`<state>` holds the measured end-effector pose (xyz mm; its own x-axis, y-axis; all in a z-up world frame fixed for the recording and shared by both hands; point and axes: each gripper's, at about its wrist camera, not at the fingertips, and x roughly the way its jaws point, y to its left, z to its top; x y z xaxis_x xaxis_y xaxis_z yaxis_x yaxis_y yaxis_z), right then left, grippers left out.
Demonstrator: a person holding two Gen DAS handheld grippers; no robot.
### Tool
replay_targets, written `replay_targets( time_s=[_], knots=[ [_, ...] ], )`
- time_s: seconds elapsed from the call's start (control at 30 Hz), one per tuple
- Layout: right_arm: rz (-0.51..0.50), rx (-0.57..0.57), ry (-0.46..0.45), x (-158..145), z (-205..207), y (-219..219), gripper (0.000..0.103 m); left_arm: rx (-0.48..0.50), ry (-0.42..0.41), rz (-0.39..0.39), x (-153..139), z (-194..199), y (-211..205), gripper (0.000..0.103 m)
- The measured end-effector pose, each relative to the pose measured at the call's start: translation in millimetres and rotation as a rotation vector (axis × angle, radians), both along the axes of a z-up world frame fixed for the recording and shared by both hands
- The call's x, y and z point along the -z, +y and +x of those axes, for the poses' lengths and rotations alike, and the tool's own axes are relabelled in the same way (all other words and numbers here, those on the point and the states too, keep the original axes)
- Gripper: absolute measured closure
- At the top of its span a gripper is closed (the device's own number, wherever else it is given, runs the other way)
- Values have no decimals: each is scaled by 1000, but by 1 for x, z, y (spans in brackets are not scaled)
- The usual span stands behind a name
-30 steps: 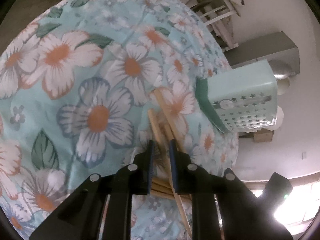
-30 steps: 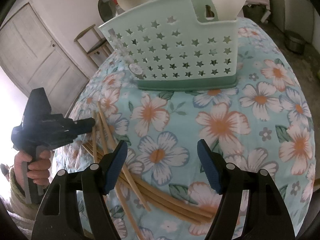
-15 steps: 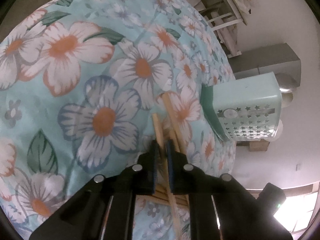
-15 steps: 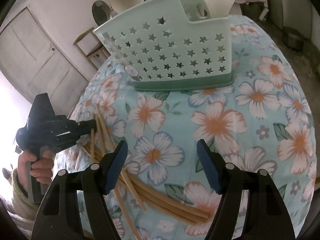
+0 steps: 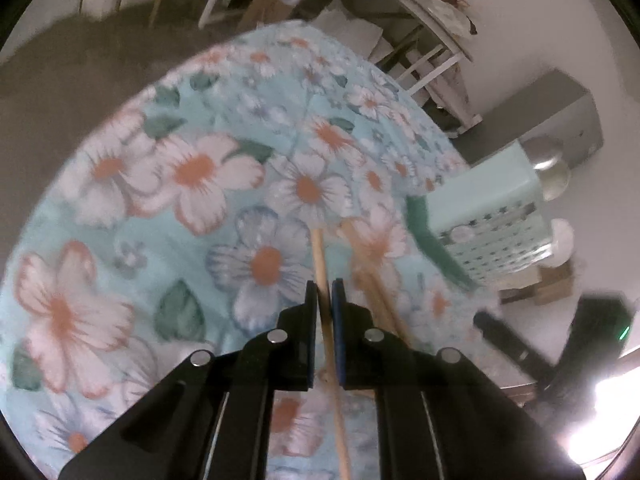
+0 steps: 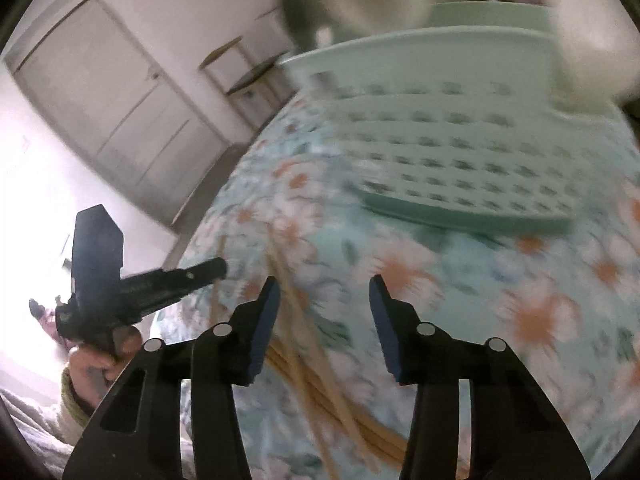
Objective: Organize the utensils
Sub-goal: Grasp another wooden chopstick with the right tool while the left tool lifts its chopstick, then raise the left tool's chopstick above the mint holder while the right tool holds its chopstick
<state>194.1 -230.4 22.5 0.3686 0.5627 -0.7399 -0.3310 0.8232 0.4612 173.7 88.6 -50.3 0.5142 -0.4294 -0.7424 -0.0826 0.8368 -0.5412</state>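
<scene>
The left gripper (image 5: 324, 292) has its jaws nearly together, pinching 1 wooden chopstick (image 5: 320, 256) that runs between the blue pads and sticks out ahead of them over the floral cloth (image 5: 192, 184). Just to the right of it, more chopsticks (image 5: 372, 276) lie on the cloth, their far ends near the dark green base of the mint basket (image 5: 484, 208), which stands at the cloth's right side; a metal spoon bowl and a white one show beyond its rim. In the right wrist view the right gripper (image 6: 323, 312) has its jaws closing, about half apart, with nothing between the pads, only cloth below. The loose chopsticks (image 6: 304, 344) lie under and behind its left finger, fanning toward the lower edge. The basket (image 6: 460, 140), its wall pierced with stars, stands ahead, blurred. The left gripper (image 6: 140, 284) shows at the left, a hand (image 6: 96, 360) around its grip.
</scene>
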Motion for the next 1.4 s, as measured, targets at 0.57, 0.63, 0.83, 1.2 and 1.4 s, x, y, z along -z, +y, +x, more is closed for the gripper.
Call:
replay_targets(
  time_s=[0.57,0.63,0.83,1.2,1.4],
  knots=[
    [-194,-240,48,34,68,119,87,63,-64,342,7,-7,-44,93],
    [-205,-243,50,40,72,125,94,65,-68,355,6,-7,-46,93],
    [-182,-208,3,30,74,116,98,66,-72,373,5,-7,-49,93],
    [-143,-124,-80,-5,52,72,98,71,-72,381,5,-7,-50,93],
    [-76,-63,-115,-24,33,48,98,72,-74,387,4,-7,-51,93]
  ],
)
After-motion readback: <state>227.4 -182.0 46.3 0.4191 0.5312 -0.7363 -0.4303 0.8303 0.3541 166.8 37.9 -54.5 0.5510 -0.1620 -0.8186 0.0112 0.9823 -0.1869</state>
